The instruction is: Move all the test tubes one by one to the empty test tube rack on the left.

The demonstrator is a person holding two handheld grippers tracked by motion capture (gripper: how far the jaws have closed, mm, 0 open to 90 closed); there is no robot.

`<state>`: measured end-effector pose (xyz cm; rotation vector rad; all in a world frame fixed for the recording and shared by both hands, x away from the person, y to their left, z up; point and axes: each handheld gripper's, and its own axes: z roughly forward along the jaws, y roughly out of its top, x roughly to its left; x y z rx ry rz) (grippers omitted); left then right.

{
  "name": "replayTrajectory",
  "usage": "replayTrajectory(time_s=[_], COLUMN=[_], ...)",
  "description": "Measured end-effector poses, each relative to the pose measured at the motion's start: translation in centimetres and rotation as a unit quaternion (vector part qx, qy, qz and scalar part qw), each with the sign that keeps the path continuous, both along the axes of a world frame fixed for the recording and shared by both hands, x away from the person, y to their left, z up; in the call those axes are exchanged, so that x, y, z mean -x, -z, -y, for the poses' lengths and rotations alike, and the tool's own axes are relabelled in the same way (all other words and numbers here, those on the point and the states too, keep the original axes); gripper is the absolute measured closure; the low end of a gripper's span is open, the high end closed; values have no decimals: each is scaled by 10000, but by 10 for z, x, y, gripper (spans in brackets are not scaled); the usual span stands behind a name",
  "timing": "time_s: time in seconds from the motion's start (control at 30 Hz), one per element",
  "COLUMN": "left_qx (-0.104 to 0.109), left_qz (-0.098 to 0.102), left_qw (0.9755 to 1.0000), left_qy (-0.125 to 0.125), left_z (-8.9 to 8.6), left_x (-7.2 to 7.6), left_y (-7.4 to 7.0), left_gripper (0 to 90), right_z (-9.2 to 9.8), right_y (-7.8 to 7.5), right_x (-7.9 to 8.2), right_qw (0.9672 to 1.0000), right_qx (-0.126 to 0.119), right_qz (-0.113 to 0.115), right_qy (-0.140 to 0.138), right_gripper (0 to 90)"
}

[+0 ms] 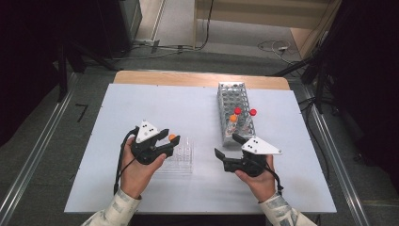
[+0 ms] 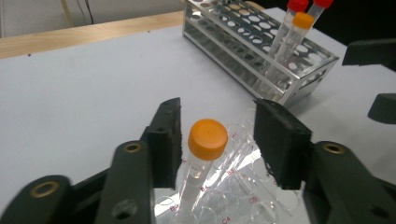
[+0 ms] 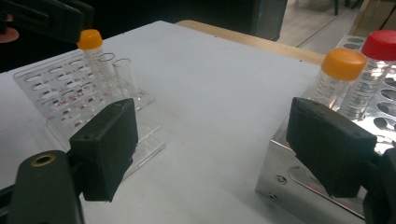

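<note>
Sitting closest to the lens: left gripper (image 2: 217,140), jaws spread apart with the orange-capped tube (image 2: 205,149) standing between the pads, a sliver of gap showing on each side, so not clamping anything. Standing upright in the clear plastic rack (image 1: 181,157), that tube, in a hole along the rack's far side. Resting on the white worktop (image 1: 141,108) toward its near edge and a bit left of centre, the rack itself.

Hovering just right of that, right gripper (image 1: 225,147), jaws wide apart too, gripping nothing, pointing toward the near end of the metal rack (image 1: 231,101). Running from mid-worktop back toward the far edge, that metal rack, carrying three capped tubes bunched at its near end: second orange-capped tube (image 1: 233,119) and two red-capped tubes (image 1: 237,111) (image 1: 253,113). Crowding the right gripper's far pad, pretty much, going by the right gripper view.

Covering a wooden table (image 1: 197,77), the white sheet, with a strip of bare wood peeking out along the far edge. Lying around on the grey floor (image 1: 188,52) behind: loose cables (image 1: 273,47). Flanking both sides: metal rails (image 1: 33,160) and dark gear.
</note>
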<state>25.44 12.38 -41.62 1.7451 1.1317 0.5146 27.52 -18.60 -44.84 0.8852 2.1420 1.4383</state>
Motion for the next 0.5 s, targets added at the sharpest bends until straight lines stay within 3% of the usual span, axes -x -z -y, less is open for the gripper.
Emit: replayTrajectory(time_s=[0.13,0.27,0.5], left_qx=[225,292,273], left_qz=[22,114,151], left_qw=[9997,9994,9993], left_qy=[-60,-174,-217], left_z=[-3,-5,-4], left_x=[-1,-1,-2], left_y=[-2,-4,-3], left_gripper=[355,270,238], right_z=[3,9,8], right_y=[0,0,5], right_x=[-4,-11,-30], right_qw=[9999,9988,9964], right_qx=[-28,-40,-42], right_qz=[11,27,97], right_qy=[158,491,839], right_gripper=[154,169,270])
